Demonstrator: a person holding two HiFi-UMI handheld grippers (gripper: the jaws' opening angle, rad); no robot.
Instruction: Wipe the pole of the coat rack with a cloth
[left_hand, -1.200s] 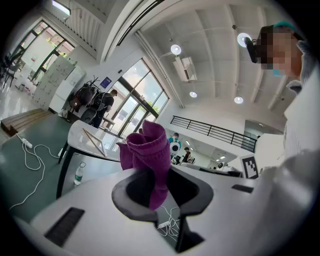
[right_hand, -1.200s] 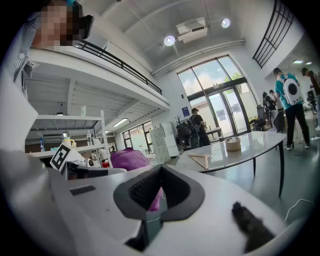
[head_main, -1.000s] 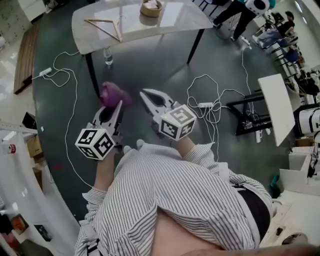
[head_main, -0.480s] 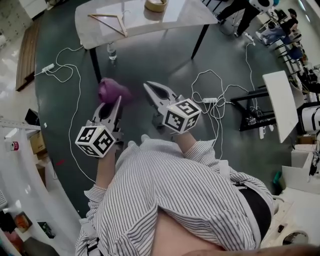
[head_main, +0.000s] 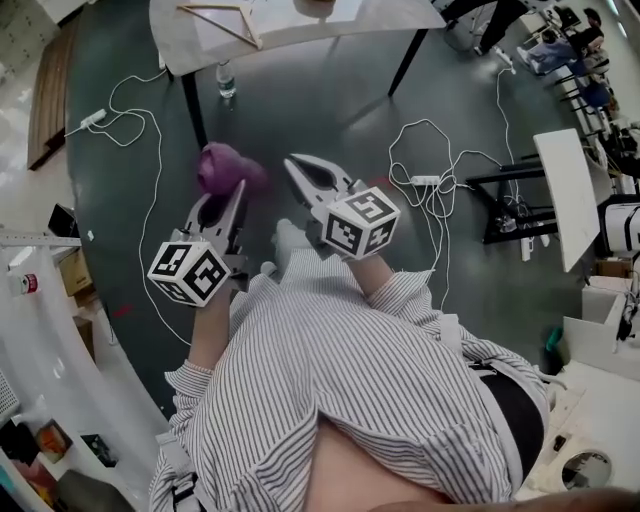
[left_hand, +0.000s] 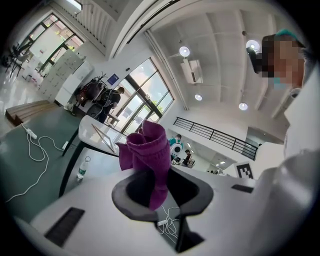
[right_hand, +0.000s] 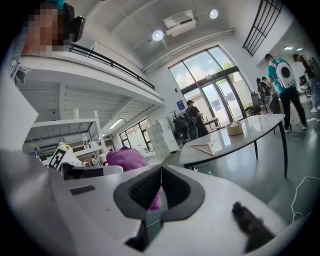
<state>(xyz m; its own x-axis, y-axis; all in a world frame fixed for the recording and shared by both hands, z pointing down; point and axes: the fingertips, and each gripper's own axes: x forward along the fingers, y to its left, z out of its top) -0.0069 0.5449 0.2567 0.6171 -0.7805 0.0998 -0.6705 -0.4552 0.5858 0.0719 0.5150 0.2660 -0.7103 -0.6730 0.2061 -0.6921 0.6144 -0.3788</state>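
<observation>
As left tongs (left_hand: 156, 189) clamp, one purple cloth (left_hand: 148, 149)

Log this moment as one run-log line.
left gripper: shut on purple cloth | right gripper: shut, empty | cloth: touching no pole

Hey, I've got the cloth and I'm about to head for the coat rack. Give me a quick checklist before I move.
1. Cloth held: ok. The left tool is shut on the purple cloth.
2. Cloth free for wiping: ok. A thick bunch stands past the jaws.
3. Right tool free to help: ok. Its jaws are together with nothing between them.
4. Coat rack pole within reach: not ok. No pole shows near either tool.
5. Walking path: not ok. White cables lie ahead to the right.
</observation>
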